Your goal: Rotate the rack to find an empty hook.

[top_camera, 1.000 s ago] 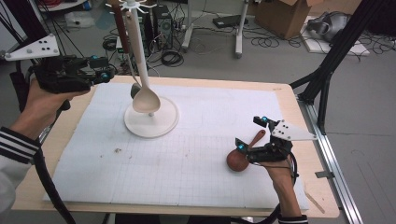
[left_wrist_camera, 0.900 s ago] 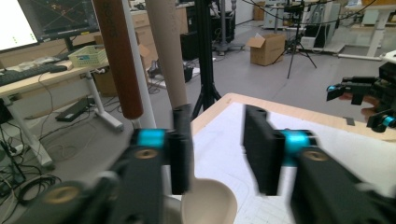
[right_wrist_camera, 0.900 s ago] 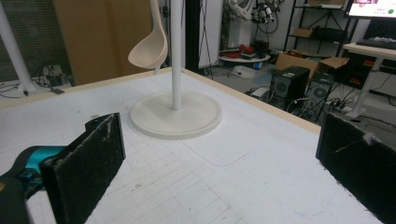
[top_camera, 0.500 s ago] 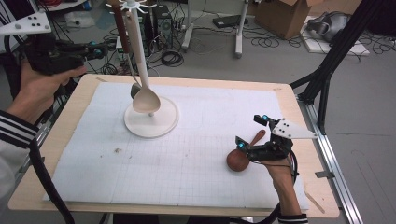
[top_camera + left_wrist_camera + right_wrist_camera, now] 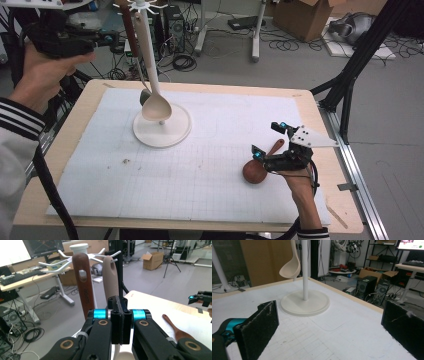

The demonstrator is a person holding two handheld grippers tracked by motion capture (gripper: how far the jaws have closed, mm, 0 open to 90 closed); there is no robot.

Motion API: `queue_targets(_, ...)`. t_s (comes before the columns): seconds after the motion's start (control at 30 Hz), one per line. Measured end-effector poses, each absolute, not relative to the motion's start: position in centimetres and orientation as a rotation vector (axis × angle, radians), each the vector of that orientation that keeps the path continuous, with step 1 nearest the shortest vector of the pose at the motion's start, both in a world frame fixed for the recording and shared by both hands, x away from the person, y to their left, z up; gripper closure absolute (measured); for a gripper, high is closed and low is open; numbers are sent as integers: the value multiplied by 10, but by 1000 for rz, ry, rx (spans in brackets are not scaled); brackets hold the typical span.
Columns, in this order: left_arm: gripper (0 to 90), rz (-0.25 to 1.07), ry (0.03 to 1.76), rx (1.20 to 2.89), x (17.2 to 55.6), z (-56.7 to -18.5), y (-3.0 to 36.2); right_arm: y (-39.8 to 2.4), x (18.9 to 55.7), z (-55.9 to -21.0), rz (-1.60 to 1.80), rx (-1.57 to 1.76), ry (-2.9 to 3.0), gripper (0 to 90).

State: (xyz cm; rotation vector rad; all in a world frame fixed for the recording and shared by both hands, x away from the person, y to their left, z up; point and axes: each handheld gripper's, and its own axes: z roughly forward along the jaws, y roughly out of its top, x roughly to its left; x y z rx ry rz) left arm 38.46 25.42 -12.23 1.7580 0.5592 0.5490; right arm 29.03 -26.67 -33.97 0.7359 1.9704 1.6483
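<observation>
Brown wooden spoon point(image 5: 258, 167) lies near the table's right edge, just beside my right claw point(image 5: 268, 141), whose jaws stand wide with nothing between them. My left claw point(image 5: 119, 315) is clenched, empty. I'd lower squarely over the handle, then squeeze.

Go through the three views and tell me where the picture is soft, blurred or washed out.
High view: even overhead light, faint shadows under the rack base and the brown spoon; overall slightly soft. Left gripper view: the shut left tool is close and a bit soft, and the monitor at top left is washed out. Right gripper view: the open right tool has blurred pads, while the cream ladle looks fairly sharp.
</observation>
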Motion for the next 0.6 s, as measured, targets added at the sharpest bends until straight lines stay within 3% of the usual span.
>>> queue_targets(0.6,900,597,604,1716,401,-105,246,-268,290,-341,1658,737,1968,4)
